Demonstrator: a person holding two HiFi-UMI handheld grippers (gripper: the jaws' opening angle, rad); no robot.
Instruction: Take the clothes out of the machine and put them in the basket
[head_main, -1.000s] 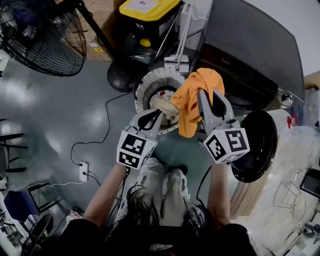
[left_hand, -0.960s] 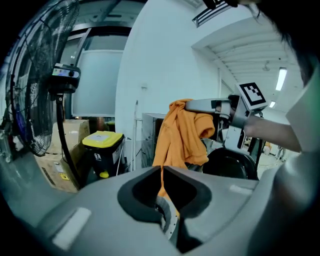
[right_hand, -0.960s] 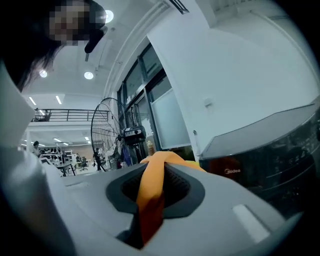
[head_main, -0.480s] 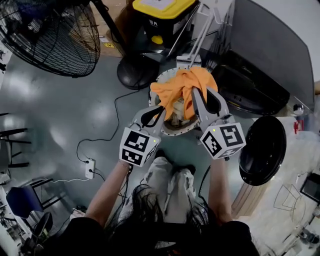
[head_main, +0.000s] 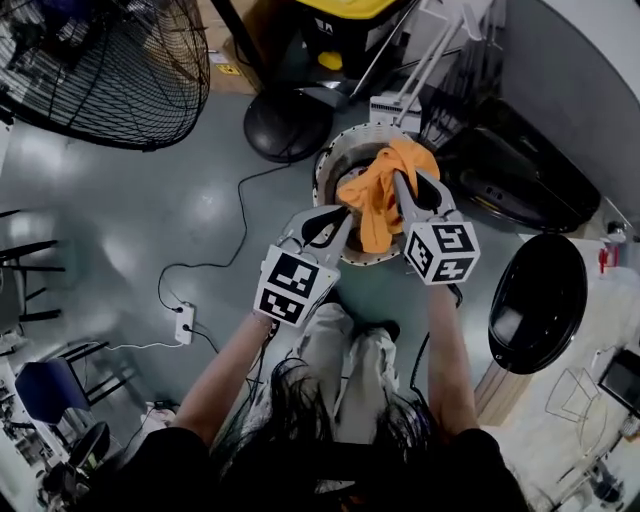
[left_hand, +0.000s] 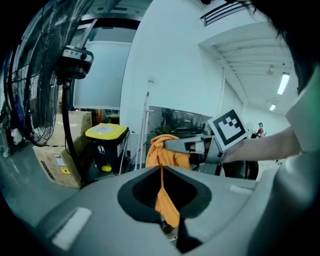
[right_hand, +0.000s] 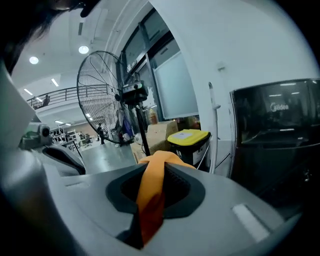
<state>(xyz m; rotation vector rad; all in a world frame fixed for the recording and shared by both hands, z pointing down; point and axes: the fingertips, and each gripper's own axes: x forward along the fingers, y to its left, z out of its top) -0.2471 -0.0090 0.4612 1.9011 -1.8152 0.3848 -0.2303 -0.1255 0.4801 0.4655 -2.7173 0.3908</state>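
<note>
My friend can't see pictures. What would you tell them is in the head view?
Seen from above, a person's right gripper holds an orange cloth over a round white basket on the floor. The left gripper is close beside it, and a dark washing machine with its round door open stands to the right.
</note>
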